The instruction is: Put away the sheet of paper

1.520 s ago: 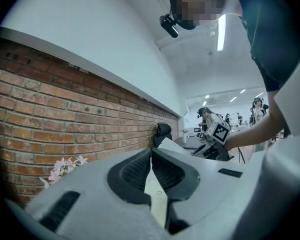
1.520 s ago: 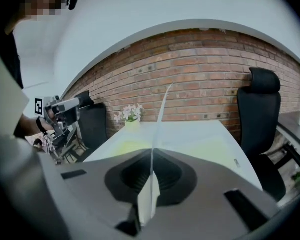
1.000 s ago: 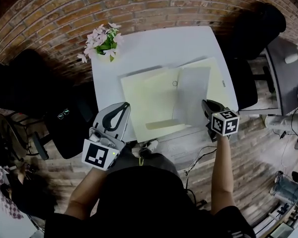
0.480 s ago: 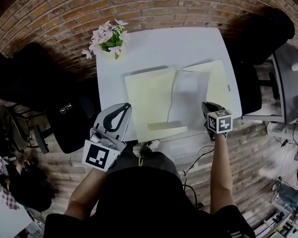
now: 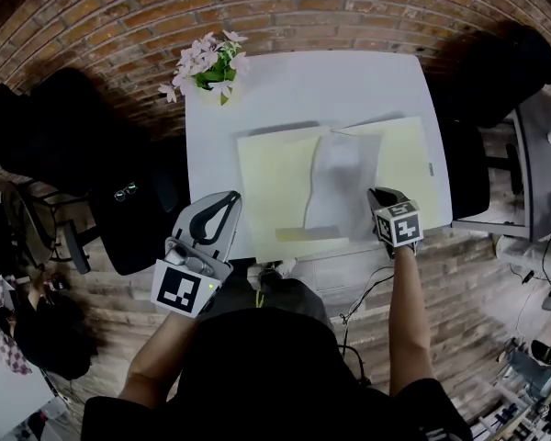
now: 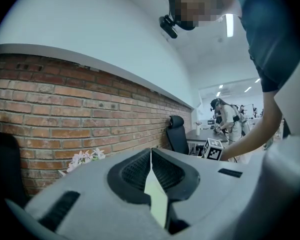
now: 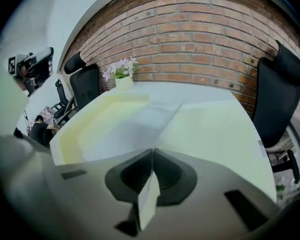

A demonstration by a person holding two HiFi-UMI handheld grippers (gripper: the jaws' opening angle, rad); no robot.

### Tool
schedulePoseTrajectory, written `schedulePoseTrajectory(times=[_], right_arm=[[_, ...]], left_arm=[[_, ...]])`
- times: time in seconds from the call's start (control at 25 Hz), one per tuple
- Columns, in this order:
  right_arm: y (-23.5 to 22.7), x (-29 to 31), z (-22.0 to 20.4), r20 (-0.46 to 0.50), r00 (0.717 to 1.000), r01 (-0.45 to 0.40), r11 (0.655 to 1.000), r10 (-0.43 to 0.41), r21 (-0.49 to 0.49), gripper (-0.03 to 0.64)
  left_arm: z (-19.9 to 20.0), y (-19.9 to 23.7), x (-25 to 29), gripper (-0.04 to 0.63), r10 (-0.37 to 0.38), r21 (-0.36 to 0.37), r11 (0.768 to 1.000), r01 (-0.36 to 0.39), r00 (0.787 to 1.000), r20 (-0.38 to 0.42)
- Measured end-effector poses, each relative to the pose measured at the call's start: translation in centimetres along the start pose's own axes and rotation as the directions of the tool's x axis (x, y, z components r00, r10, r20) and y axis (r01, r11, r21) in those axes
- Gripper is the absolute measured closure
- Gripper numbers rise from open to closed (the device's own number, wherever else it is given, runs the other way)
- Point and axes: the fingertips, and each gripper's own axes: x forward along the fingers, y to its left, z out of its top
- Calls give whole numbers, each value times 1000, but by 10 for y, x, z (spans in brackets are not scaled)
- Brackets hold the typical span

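Off the near edge of the table (image 5: 303, 85), at about 7 o'clock, the left gripper (image 5: 228, 200) hangs in the air. Its two fingers are pressed together and hold nothing. Pink flowers (image 5: 211, 60) sit at the table's 11 o'clock corner. A yellow folder (image 5: 271, 182) lies open and flat in the middle of the table. On top of it, near the fold, is the sheet of paper (image 5: 338, 186). It is bent and partly lifted, not lying flat. At the sheet's 5 o'clock corner the right gripper (image 5: 376, 195) has its fingers pinched tight on the paper. I think the job is about half done. The sheet is over the folder, but it is not laid down, and the folder is not closed yet.
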Motion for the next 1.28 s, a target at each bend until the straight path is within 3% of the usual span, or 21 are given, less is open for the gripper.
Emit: schedulePoseTrajectory(times=[0.56,1.28], right_arm=[[33,17,3,-45,995,-91,979,84,-182,601],[70,51,26,-15,993,-121,977,120,-173,601]], left_arm=[[-4,2,-3,566,16,0,1000,-16,1000,-6],[-13,18,-13,566,50,-22,998,-51,999,-19]])
